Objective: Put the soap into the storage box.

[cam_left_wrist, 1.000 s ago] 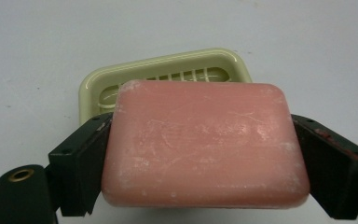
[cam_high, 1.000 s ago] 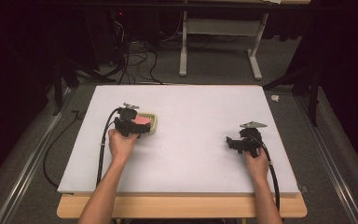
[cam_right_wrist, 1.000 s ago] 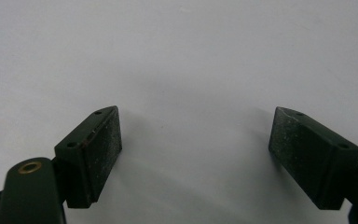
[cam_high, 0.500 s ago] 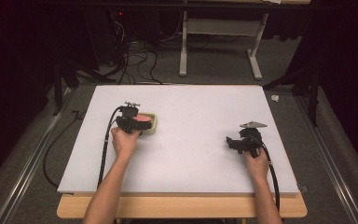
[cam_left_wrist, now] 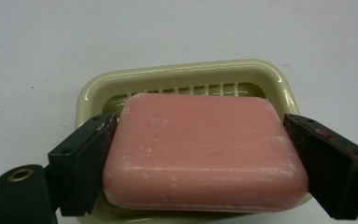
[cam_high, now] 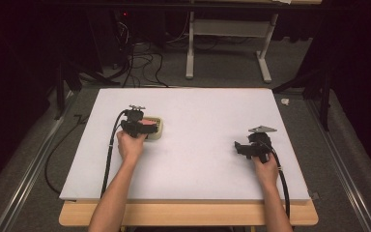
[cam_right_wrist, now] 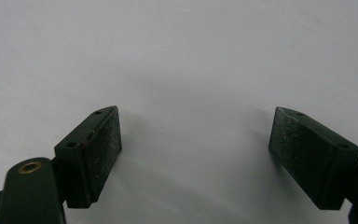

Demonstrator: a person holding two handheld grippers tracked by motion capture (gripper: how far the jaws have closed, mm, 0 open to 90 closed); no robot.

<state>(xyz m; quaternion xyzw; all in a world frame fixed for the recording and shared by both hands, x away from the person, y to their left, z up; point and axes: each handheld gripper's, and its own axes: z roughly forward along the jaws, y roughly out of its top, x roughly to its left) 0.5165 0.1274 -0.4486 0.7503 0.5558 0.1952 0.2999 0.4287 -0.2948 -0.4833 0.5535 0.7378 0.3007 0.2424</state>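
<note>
A pink bar of soap (cam_left_wrist: 205, 149) lies in a pale yellow-green slotted soap dish (cam_left_wrist: 182, 74) on the left half of the white tabletop (cam_high: 203, 111). My left gripper (cam_left_wrist: 198, 144) is open, its two black jaws standing on either side of the soap, right up against its short ends. In the high view the left gripper (cam_high: 142, 126) sits over the soap (cam_high: 148, 124) and the dish (cam_high: 157, 131), hiding most of them. My right gripper (cam_high: 239, 146) rests low over the bare table at the right, open, with nothing between the jaws (cam_right_wrist: 196, 140).
The white board lies on a wooden table whose front edge (cam_high: 188, 213) shows below it. Black cables (cam_high: 110, 154) trail from both grippers toward the person. Beyond the table stand a metal frame (cam_high: 227, 48) and floor cables.
My left hand has edged slightly forward and right, bringing its jaws around the soap in the dish. The right hand has stayed where it was.
</note>
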